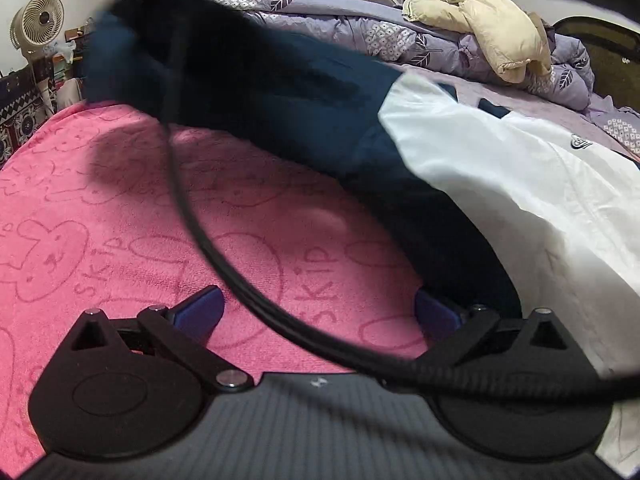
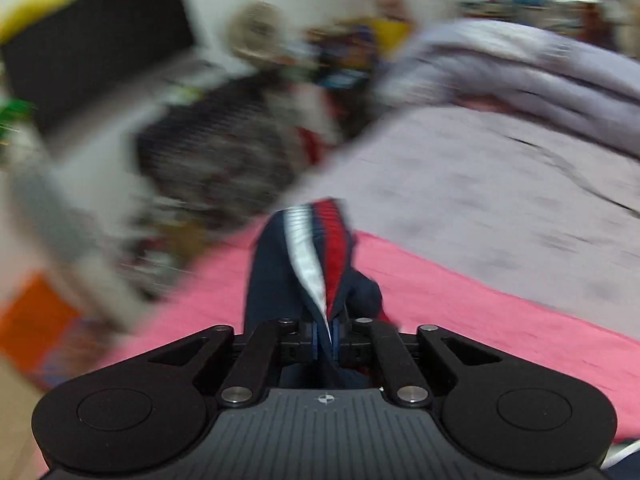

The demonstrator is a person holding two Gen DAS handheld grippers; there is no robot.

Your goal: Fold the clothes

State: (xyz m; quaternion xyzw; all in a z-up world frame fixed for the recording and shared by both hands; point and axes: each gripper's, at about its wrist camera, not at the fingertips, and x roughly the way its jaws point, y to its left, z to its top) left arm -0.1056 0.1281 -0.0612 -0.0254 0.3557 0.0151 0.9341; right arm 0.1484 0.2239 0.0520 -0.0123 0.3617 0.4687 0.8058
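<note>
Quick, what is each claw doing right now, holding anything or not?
Left claw: open wide, holding nothing, over the pink blanket.
Right claw: shut on the navy, white and red jacket.

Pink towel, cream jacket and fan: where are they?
Pink towel (image 1: 120,216), left wrist view, on its bunny print.
Cream jacket (image 1: 480,20), left wrist view, on its puffy middle.
Fan (image 1: 38,20), left wrist view, on its round grille.
</note>
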